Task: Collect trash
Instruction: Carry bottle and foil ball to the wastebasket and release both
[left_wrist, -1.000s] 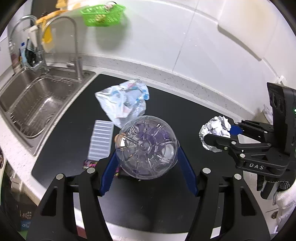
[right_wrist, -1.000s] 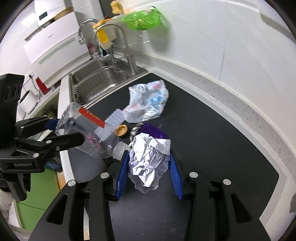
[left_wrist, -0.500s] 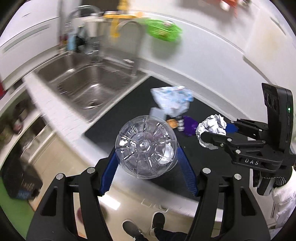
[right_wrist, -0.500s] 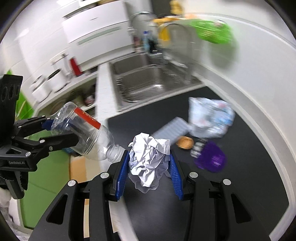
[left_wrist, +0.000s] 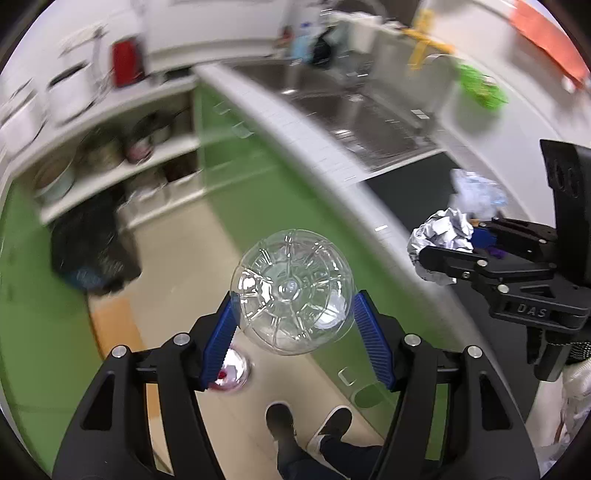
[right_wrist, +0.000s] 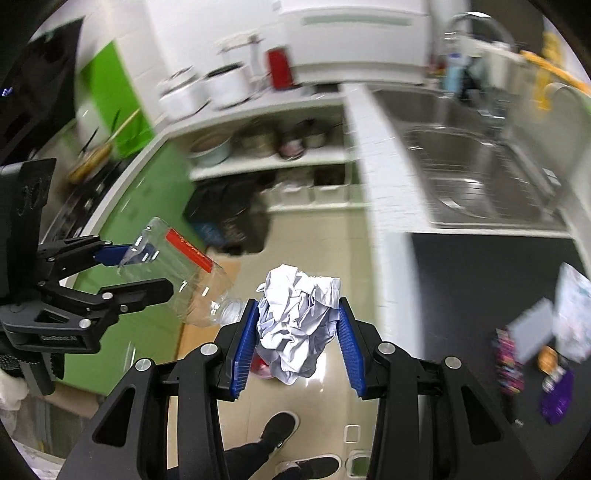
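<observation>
bottle (left_wrist: 292, 290): I see clear plastic with a red label band
paper ball (right_wrist: 297, 325): crumpled, white with grey creases
gripper pads (left_wrist: 218, 334): ribbed blue, on black frames
cabinet fronts (left_wrist: 255, 192): bright green
floor (left_wrist: 199, 266): I read it as glossy beige
counter mat (right_wrist: 480, 288): black
wrapper (right_wrist: 556, 397): purple
basket (left_wrist: 480, 86): lime green, blurred

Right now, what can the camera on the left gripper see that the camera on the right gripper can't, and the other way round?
Only the left wrist view shows the clear plastic bottle's ribbed base head-on and the green basket on the wall.

Only the right wrist view shows the bottle's red label, its open neck, and the purple wrapper on the black countertop.

Both show the crumpled paper ball, the steel sink, the black trash bag on the floor and the person's shoes.
</observation>
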